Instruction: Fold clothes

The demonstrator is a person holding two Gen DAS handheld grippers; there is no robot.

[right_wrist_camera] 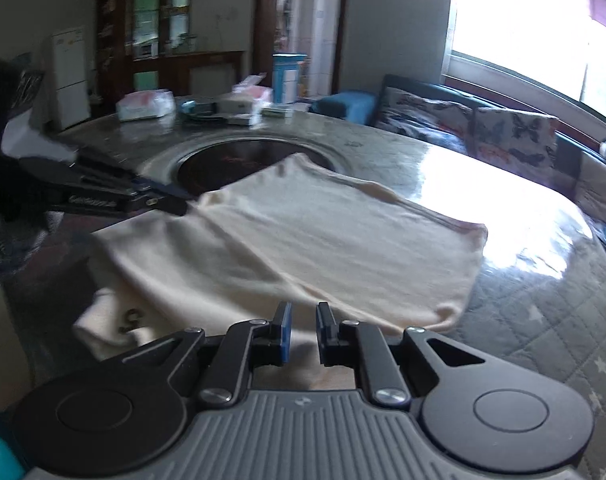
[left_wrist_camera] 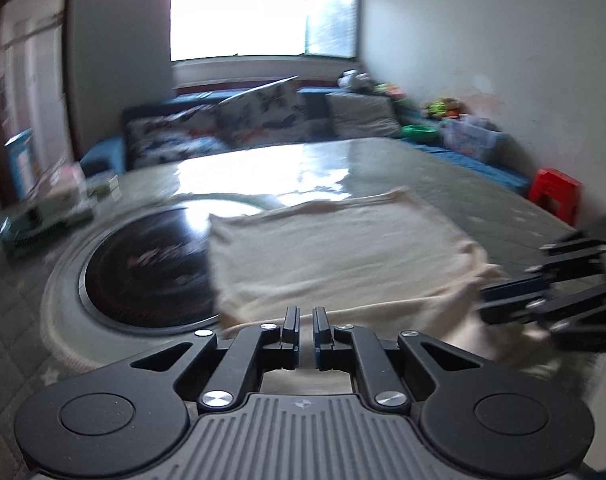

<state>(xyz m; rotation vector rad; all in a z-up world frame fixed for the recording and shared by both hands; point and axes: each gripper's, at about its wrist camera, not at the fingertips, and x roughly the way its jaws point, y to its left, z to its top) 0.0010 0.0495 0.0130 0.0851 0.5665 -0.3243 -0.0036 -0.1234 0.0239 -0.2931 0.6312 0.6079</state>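
A cream garment [left_wrist_camera: 335,256] lay spread on the worktop [left_wrist_camera: 443,168], directly ahead of both grippers, with one corner overlapping the dark round inset [left_wrist_camera: 143,268] set in the worktop's surface. Both views were motion-blurred.

Left gripper [left_wrist_camera: 306,322]: fingers drawn close together with a narrow slit between them, positioned at the garment's near edge; whether cloth lay between the fingers could not be told from its own view. In the right wrist view the same gripper [right_wrist_camera: 183,206] entered from the left, its tip meeting a bunched corner of the fabric (the grasp itself was too blurred to confirm).

Right gripper [right_wrist_camera: 304,322]: fingers slightly apart, blue pads [right_wrist_camera: 286,330] visible, poised over the near hem; nothing could be seen held between them. In the left wrist view it [left_wrist_camera: 483,300] reached in from the right and touched the garment's gathered right corner.

Beyond the garment, to the left of the right gripper, boxes and packets [right_wrist_camera: 147,105] sat on the far worktop; a butterfly-print cushion [left_wrist_camera: 259,116] lay past the worktop's far edge, and a red stool [left_wrist_camera: 555,196] stood to the right of the left gripper.
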